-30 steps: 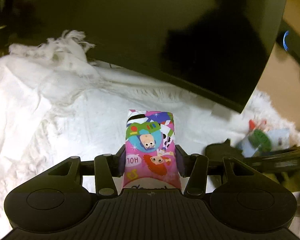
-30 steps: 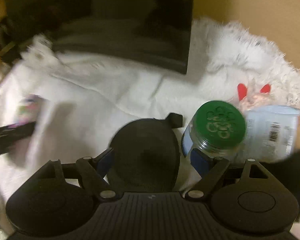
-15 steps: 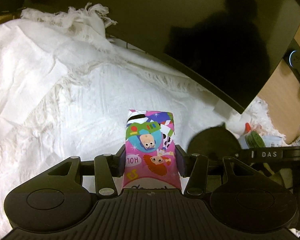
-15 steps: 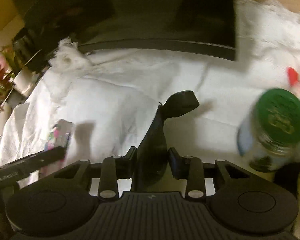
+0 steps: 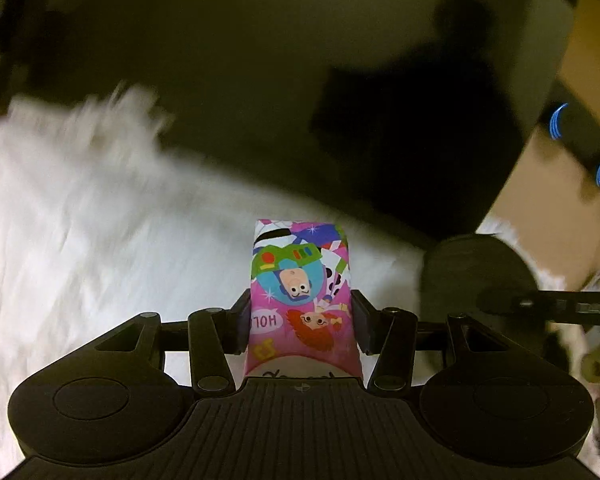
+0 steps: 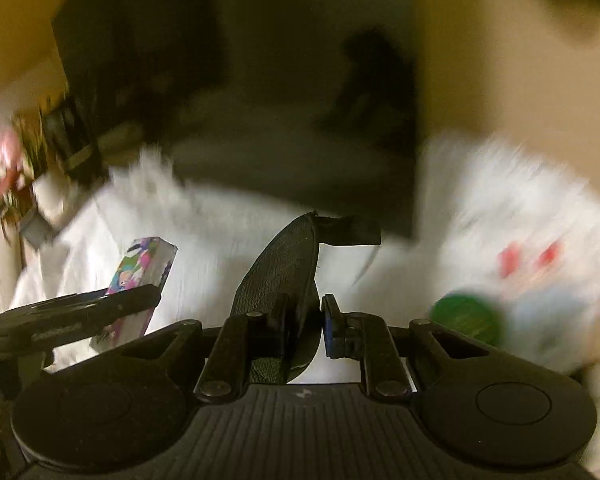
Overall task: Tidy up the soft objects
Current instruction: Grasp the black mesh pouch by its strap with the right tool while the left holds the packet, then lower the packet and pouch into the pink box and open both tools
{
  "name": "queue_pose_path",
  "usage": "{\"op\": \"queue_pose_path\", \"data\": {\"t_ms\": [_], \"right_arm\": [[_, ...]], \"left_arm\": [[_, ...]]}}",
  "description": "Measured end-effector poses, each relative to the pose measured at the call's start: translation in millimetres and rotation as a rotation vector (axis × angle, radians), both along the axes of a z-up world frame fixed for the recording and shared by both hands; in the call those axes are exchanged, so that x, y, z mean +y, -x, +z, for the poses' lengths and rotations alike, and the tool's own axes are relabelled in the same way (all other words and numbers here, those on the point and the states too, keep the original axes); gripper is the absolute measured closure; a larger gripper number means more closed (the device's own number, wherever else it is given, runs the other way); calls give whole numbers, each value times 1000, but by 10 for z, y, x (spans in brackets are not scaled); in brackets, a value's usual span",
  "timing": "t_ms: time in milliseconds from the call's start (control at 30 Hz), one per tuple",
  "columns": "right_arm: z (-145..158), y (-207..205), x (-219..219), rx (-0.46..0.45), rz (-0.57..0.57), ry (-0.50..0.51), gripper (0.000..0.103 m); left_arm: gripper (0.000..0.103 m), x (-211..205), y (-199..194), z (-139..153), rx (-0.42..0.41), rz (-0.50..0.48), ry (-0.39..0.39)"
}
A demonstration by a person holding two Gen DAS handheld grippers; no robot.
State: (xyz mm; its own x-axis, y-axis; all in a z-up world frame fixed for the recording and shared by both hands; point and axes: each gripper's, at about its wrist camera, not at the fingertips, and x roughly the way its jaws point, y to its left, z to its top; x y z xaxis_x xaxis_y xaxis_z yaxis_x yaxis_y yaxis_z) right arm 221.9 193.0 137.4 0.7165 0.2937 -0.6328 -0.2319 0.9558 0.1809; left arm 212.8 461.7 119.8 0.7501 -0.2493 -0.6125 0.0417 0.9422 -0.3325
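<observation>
So the left gripper [image 5: 300,316] has its fingers about half spread and clamped on either side of a pink cartoon-print tissue pack [image 5: 302,300], which sits upright between the pads with its far end poking out past the fingertips and its near end tucked back against the gripper body. In the right wrist view that same pack shows up side-on, over toward the left edge of the cloth. The right gripper [image 6: 302,322] is nearly shut and its jaws are closing, with a flat black mesh pouch [image 6: 286,272] standing on edge between them; the left pad is on it, and the blue right pad is right at its edge, can't quite tell if it's touching. The pouch sticks up and forward out of the fingers, with a little black strap tab at its far tip. Everything sits over a rumpled white fringed cloth [image 5: 100,248] covering the surface. A big dark monitor screen [image 5: 300,92] stands along the far edge of the cloth. Off toward the right edge there's a jar with a green lid [image 6: 468,316] and something white with red bits, too blurry to name. Beyond that, tan wall and a dark device with blue light rings [image 5: 580,140] at the right.
</observation>
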Motion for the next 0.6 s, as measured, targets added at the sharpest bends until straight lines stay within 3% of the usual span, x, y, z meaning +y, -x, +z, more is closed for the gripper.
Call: {"op": "queue_pose_path", "data": {"t_ms": [167,300,467,600], "right_arm": [[735,454,-869,-185,-147,32,87],[1082,930,-1639,-294,-308,125,87],[1171,1429,-2434,-314,-461,161,86],[1082,1711,-2879,-311,-524,186,86]], "left_arm": [[49,-529,-156,586,-126,-75,11],[49,-1310,-179,990,-218,-232,29],[48,-2562,-216,1194,-239,-446,55],[44,-3511,-309,1072,-192,-596,139]]}}
